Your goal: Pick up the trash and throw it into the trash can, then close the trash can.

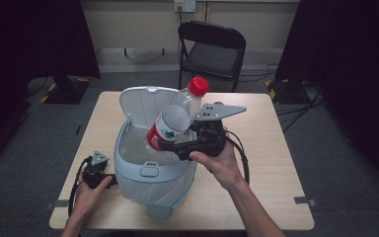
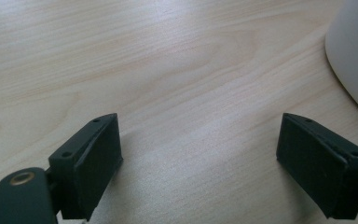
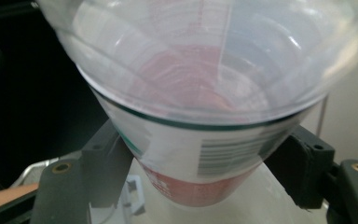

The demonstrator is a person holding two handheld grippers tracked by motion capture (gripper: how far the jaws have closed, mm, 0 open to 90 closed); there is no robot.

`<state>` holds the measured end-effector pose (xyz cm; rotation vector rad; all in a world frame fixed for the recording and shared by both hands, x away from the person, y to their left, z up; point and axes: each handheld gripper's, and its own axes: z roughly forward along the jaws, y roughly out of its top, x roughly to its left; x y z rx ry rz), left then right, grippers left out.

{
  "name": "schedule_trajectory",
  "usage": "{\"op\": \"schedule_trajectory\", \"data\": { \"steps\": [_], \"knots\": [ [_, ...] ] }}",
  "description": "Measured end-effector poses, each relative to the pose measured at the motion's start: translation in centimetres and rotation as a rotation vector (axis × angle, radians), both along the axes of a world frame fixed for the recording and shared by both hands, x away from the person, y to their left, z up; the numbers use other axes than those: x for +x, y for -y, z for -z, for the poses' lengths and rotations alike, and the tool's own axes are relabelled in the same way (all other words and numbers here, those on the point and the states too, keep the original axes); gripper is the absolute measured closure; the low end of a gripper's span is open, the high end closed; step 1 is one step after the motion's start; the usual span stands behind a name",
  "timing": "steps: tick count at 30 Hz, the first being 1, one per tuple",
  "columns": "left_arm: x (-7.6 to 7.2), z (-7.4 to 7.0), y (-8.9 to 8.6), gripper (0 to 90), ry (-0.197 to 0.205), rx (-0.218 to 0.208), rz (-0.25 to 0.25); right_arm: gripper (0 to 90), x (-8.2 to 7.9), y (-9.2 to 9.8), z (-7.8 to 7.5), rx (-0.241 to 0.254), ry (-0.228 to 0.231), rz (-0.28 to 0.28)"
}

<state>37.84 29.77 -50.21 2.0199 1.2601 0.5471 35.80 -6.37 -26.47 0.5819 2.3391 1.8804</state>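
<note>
Right gripper (image 1: 177,145): we see its jaws pinching the bottle at the labelled lower body, one jaw on each side.
Bottle (image 1: 177,116): clear plastic with a red cap (image 1: 198,86), tilted so the cap points to 1 o'clock; we see its base over the open mouth of the bin.
Bin (image 1: 150,173): pale blue, lid (image 1: 145,101) raised at its 12 o'clock side, standing on the wooden table (image 1: 266,163).
Left gripper (image 2: 200,156): at the bin's 9 o'clock; we find its jaws spread wide over bare tabletop, nothing between them.
</note>
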Motion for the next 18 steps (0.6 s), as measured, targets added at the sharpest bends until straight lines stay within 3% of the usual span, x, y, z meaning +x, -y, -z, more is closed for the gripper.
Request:
{"op": "schedule_trajectory", "data": {
  "steps": [18],
  "knots": [
    [0.0,0.0,0.0,13.3,0.0,0.0,0.0,21.6,0.8,-1.6,1.5,-0.105,-0.018,0.035]
  ]
}}
